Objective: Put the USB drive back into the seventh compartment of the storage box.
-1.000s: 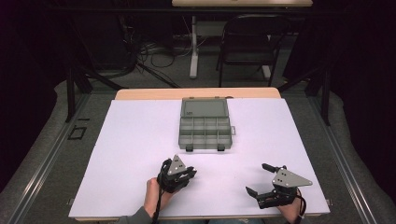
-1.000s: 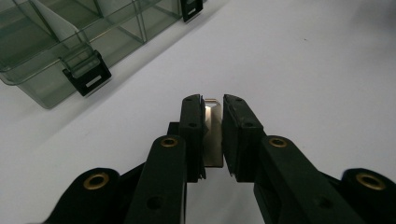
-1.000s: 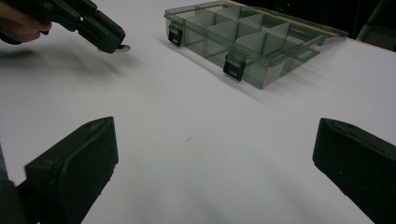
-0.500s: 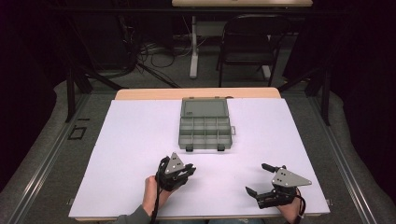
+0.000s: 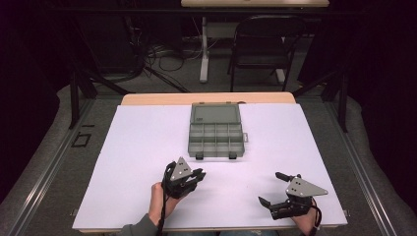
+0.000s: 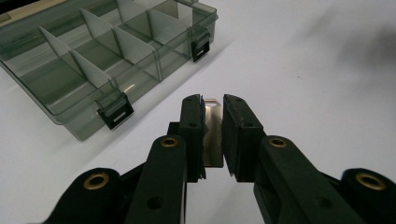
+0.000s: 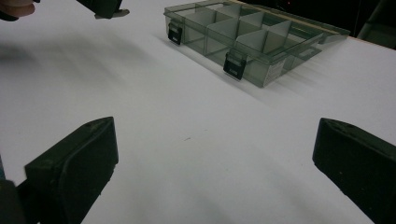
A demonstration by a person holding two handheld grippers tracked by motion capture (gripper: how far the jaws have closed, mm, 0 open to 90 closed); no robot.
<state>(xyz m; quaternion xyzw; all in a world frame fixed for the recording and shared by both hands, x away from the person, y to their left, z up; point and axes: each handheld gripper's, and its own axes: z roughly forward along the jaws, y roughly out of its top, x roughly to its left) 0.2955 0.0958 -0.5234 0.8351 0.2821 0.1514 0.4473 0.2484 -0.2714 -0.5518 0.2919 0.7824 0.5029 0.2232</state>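
Two grippers are sitting low over the white table (image 5: 137,162), near my edge. I am holding the left gripper (image 6: 213,130) nearly closed, its jaws pinching a thin flat metal piece (image 6: 213,135) upright between them. I am keeping the right gripper (image 7: 215,154) spread wide and holding nothing. Beyond both, mid-table, the smoky plastic compartment box (image 5: 216,132) is lying open, its lid folded back.
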